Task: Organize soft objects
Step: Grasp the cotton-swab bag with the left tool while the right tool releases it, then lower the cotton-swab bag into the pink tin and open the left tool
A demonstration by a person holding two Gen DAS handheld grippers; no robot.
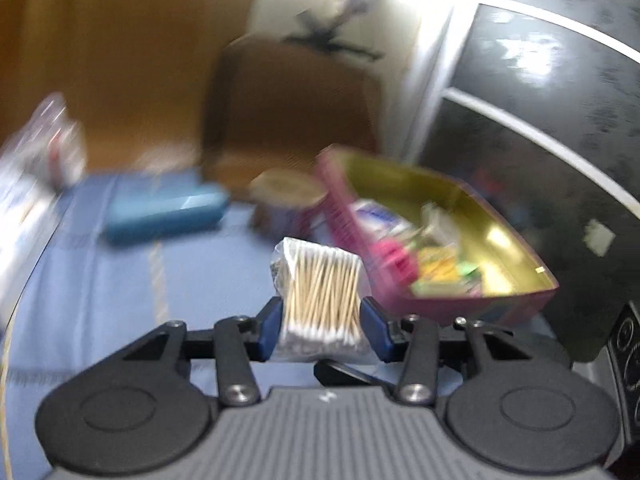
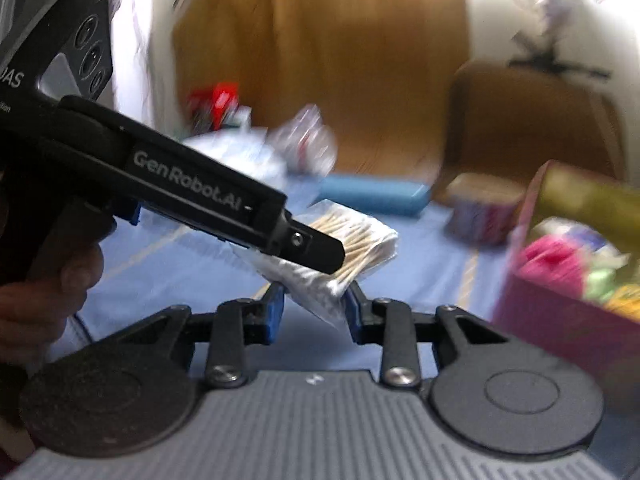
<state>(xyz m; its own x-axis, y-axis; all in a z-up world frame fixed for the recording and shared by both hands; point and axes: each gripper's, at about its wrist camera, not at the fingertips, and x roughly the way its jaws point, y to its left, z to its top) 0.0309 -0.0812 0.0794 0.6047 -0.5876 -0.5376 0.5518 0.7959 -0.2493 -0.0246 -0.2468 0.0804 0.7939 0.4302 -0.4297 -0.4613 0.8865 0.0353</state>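
A clear bag of cotton swabs [image 1: 322, 292] sits between the blue pads of my left gripper [image 1: 322, 326], which is shut on it above the blue cloth. In the right wrist view the same bag [image 2: 352, 248] hangs in front of my right gripper [image 2: 314, 306], whose fingers stand on either side of the bag's lower corner; the left gripper's body [image 2: 180, 184] crosses from the left. A pink box with a gold inside [image 1: 444, 236] holds several soft colourful items; it stands right of the bag and also shows in the right wrist view [image 2: 560, 280].
A blue case [image 1: 164, 210] lies on the blue cloth [image 1: 100, 280] behind. A small round tin [image 1: 284, 196] stands by the box. Plastic packets [image 2: 304, 144] and a red item [image 2: 216, 100] lie further back. A brown chair [image 1: 288, 104] stands beyond the table.
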